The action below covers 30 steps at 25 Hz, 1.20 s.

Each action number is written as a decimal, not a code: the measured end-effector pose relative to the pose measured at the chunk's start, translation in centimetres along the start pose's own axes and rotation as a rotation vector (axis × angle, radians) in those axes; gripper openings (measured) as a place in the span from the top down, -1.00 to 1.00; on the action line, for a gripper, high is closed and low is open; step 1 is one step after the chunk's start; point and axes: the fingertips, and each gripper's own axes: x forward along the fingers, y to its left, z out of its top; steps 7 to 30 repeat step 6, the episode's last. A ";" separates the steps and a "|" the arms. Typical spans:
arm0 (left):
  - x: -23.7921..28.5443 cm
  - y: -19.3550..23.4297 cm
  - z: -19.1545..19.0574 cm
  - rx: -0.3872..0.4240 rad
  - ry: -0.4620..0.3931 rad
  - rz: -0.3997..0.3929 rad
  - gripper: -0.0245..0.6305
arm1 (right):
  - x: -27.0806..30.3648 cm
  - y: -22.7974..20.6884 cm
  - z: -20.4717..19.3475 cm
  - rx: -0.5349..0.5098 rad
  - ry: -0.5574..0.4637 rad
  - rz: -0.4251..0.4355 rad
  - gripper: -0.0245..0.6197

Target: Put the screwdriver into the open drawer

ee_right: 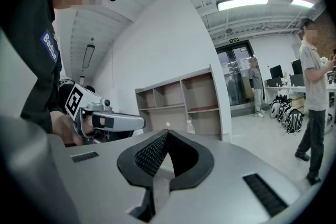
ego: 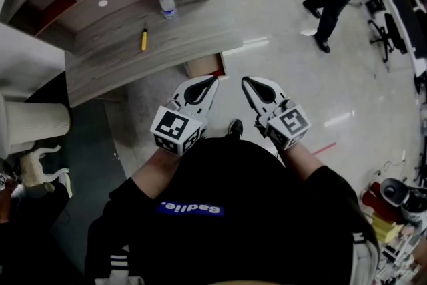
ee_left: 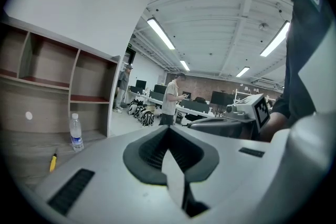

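Left gripper (ego: 212,81): being held closed, empty.
Right gripper (ego: 247,82): being held closed, empty.
Screwdriver (ego: 143,39): being supported by the desk (ego: 193,30), near the bottle (ego: 167,3).

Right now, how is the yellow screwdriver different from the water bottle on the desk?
The screwdriver lies flat; the water bottle stands upright. The screwdriver is thin with a yellow handle; the water bottle is fatter and clear, with a white cap. The water bottle sits closer to the shelves than the screwdriver. Both rest on the wooden desk, apart from each other.
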 end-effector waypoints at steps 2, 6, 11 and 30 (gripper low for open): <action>-0.1 0.2 0.0 -0.005 -0.002 -0.001 0.92 | 0.2 0.1 -0.1 -0.001 0.001 -0.001 0.84; -0.3 0.5 -0.3 -0.010 -0.003 -0.003 0.92 | 0.5 0.3 -0.2 -0.002 0.001 -0.005 0.84; -0.3 0.5 -0.3 -0.010 -0.003 -0.003 0.92 | 0.5 0.3 -0.2 -0.002 0.001 -0.005 0.84; -0.3 0.5 -0.3 -0.010 -0.003 -0.003 0.92 | 0.5 0.3 -0.2 -0.002 0.001 -0.005 0.84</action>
